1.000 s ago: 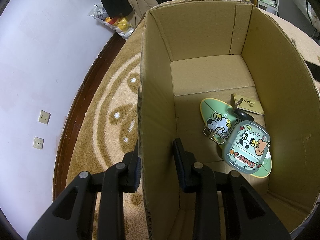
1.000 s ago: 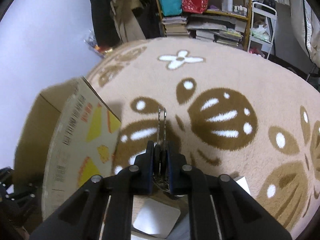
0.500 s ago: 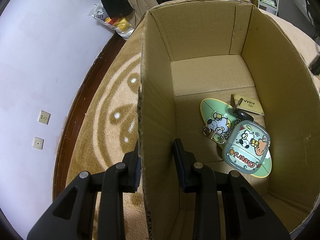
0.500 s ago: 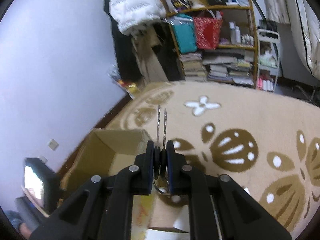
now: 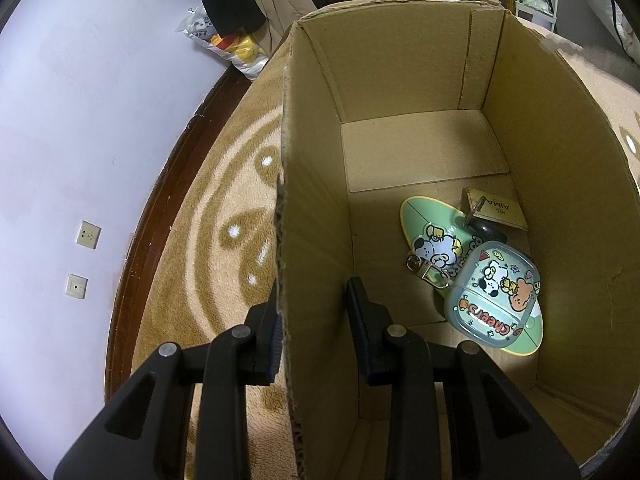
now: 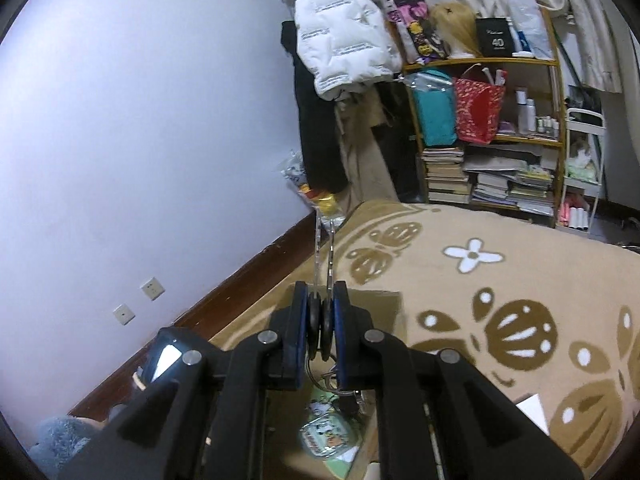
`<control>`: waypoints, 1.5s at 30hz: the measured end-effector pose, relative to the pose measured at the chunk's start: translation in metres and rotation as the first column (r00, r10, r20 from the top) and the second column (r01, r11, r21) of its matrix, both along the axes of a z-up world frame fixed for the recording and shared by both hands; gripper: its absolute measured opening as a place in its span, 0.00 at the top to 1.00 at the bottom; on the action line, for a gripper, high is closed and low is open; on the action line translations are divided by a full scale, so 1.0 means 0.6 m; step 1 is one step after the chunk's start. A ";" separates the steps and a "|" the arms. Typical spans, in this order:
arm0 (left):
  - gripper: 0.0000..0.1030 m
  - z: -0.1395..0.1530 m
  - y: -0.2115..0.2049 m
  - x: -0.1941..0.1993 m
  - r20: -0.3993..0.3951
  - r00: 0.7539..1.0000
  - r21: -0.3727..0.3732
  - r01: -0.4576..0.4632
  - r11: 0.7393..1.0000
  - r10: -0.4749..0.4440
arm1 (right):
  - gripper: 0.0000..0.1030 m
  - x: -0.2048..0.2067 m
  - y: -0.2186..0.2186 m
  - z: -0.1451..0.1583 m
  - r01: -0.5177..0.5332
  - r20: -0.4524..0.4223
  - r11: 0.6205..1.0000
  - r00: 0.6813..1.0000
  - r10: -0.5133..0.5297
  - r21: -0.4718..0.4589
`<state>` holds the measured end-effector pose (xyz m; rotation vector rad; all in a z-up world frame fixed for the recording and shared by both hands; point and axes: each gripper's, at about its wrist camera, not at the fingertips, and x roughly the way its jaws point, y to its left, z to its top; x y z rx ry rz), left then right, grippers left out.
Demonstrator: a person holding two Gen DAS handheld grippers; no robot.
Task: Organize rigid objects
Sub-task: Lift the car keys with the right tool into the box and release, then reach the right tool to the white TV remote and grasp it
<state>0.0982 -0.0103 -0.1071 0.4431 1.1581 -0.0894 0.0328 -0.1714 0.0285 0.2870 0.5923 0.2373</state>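
Ideally the right gripper (image 6: 322, 320), clamped on two keys (image 6: 323, 258), drops them inside the cardboard box (image 5: 316, 240) whose wall the left gripper (image 5: 316, 312) pinches.

Dim indoor light, soft shadows inside box (image 5: 400, 80); strong fisheye bending, dark vignette corners; sharp focus.

Case (image 5: 494, 294) on board (image 5: 420, 220) in box (image 5: 400, 80) — card (image 5: 496, 210) behind
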 end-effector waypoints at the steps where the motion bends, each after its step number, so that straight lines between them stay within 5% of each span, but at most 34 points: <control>1: 0.72 0.000 0.000 0.000 0.000 1.000 0.000 0.000 1.000 0.000 | 0.88 0.001 0.004 -0.004 -0.005 -0.007 1.000 1.000 0.005 -0.001; 10: 0.72 0.000 0.000 0.000 -0.001 1.000 -0.001 -0.001 1.000 0.001 | 0.87 0.036 0.017 -0.089 0.027 -0.199 0.998 0.979 -0.036 -0.052; 17: 0.71 -0.001 -0.001 0.001 -0.005 1.000 -0.003 -0.002 1.000 0.002 | 0.86 0.037 0.010 -0.114 0.029 -0.244 0.996 0.969 -0.047 -0.080; 19: 0.71 -0.002 -0.001 0.001 -0.008 1.000 -0.002 -0.002 1.000 0.002 | 0.80 0.030 0.003 -0.105 0.036 -0.231 0.995 0.971 -0.056 -0.092; 21: 0.71 -0.004 0.000 0.004 -0.011 1.000 -0.005 -0.003 1.000 0.003 | 0.57 0.024 -0.008 -0.096 0.057 -0.230 0.993 0.970 -0.080 -0.105; 25: 0.71 -0.005 0.001 0.008 -0.019 1.000 -0.005 -0.004 1.000 0.004 | 0.45 0.009 -0.048 -0.084 0.131 -0.223 0.986 0.963 -0.151 -0.105; 30: 0.71 -0.007 0.001 0.008 -0.018 1.000 -0.004 -0.002 1.000 0.002 | 0.18 -0.004 -0.091 -0.095 0.207 -0.260 0.970 0.937 -0.234 -0.128; 45: 0.71 -0.006 0.003 0.012 -0.019 1.000 0.000 0.000 1.000 0.000 | 0.13 -0.054 -0.172 -0.170 0.357 -0.422 0.924 0.823 -0.380 -0.135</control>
